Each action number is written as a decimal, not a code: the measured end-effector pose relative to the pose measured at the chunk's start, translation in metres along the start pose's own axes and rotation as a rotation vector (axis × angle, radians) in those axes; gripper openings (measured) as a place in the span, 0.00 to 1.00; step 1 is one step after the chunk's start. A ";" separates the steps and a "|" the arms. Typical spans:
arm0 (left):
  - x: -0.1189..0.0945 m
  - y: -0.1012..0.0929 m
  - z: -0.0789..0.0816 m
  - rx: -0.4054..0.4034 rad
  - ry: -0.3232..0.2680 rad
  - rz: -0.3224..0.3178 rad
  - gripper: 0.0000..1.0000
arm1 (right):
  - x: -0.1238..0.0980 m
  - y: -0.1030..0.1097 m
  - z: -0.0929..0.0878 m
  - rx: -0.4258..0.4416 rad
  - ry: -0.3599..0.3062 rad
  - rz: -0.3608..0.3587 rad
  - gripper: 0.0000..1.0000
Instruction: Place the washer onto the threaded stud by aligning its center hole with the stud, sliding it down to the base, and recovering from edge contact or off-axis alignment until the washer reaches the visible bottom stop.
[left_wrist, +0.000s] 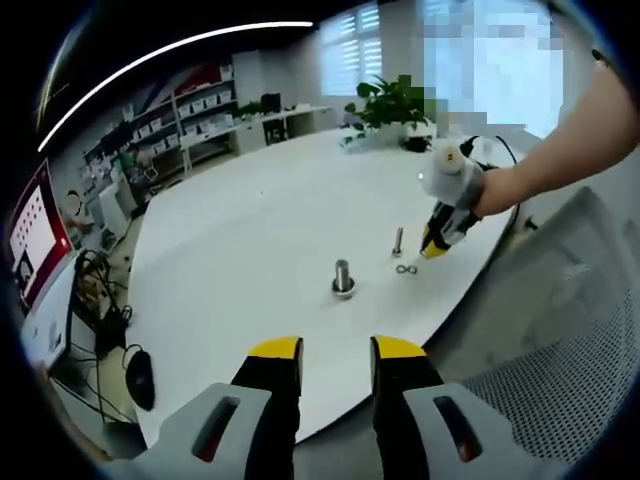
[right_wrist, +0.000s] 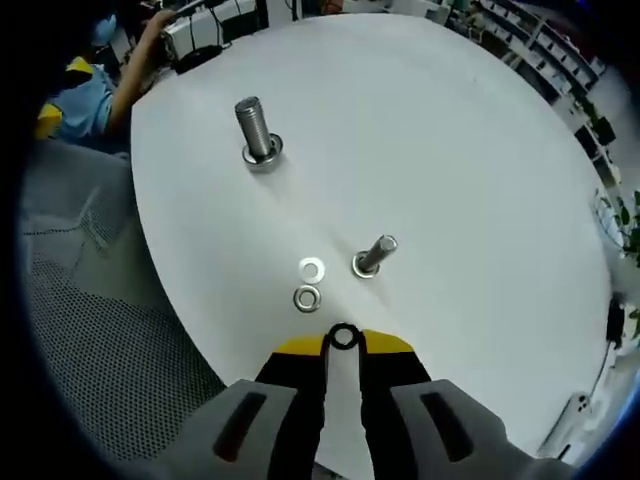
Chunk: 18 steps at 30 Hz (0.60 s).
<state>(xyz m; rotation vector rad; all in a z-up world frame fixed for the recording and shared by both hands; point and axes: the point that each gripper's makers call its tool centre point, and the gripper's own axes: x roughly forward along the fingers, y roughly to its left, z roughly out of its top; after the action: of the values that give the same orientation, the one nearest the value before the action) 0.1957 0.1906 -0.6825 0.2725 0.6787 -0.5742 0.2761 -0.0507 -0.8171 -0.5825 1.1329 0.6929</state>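
Note:
A large threaded stud (left_wrist: 343, 275) (right_wrist: 254, 128) stands upright on the white round table (left_wrist: 250, 250) (right_wrist: 450, 130), with a washer at its base. A thinner stud (left_wrist: 398, 240) (right_wrist: 375, 254) stands nearby. Two loose washers (right_wrist: 312, 267) (right_wrist: 307, 298) lie flat beside the thin stud; in the left gripper view they are a small pair (left_wrist: 405, 268). My right gripper (right_wrist: 343, 345) is shut on a small dark washer (right_wrist: 343, 336) held on edge at its tips, just short of the loose washers. It appears as the yellow-tipped tool (left_wrist: 437, 245) in a person's hand. My left gripper (left_wrist: 336, 350) stays open and empty near the table's edge.
Grey mesh seating (left_wrist: 560, 350) (right_wrist: 100, 330) borders the table's near edge. A potted plant (left_wrist: 395, 100) stands at the far side. A computer mouse (left_wrist: 138, 375) and cables lie left of the table. A person in blue (right_wrist: 85, 95) sits beyond the large stud.

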 end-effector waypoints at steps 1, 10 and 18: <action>0.000 0.000 0.001 -0.003 -0.004 -0.001 0.25 | -0.002 0.000 0.001 0.005 -0.007 0.001 0.13; -0.002 0.001 0.005 0.001 -0.024 -0.001 0.25 | -0.021 -0.004 0.019 0.030 -0.071 -0.015 0.13; -0.003 0.000 0.007 0.010 -0.036 0.000 0.25 | -0.040 -0.015 0.045 0.011 -0.128 -0.033 0.13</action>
<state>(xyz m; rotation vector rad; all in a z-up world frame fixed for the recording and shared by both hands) 0.1975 0.1891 -0.6755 0.2705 0.6410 -0.5809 0.3045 -0.0356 -0.7634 -0.5389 1.0056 0.6857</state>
